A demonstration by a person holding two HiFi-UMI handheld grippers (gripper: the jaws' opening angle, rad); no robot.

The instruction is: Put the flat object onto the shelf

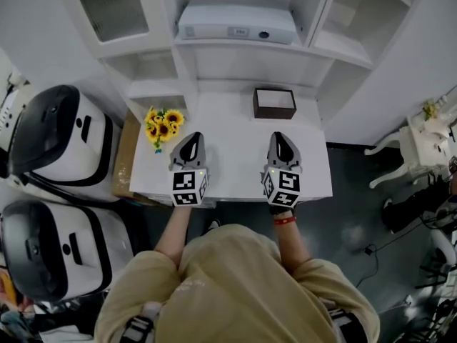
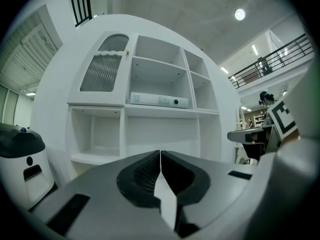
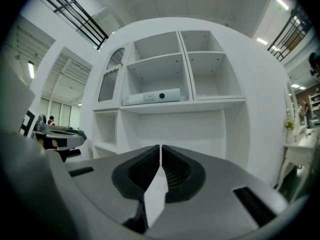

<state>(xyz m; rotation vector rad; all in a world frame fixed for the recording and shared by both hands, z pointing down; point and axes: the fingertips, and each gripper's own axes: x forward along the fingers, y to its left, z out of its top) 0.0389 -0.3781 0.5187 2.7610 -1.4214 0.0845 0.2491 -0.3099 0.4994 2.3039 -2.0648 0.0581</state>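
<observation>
A flat, dark-framed panel (image 1: 274, 103) with a white face sits at the back of the white table (image 1: 235, 177), in front of the white shelf unit (image 1: 243, 63). My left gripper (image 1: 191, 137) hovers over the table's front left, jaws shut and empty. About as far right of centre, my right gripper (image 1: 280, 136) is shut too, just in front of the panel. In the left gripper view the gripper (image 2: 160, 152) points at the shelf's open compartments (image 2: 160, 134). The right gripper (image 3: 160, 147) faces the same shelves (image 3: 180, 124). Neither gripper view shows the panel.
A white box-like device (image 1: 235, 23) lies on a middle shelf. Sunflowers (image 1: 163, 126) stand at the table's left edge, a cardboard box (image 1: 127, 156) beside it. Two white-and-black machines (image 1: 57, 134) stand left. A white chair (image 1: 421, 138) is right.
</observation>
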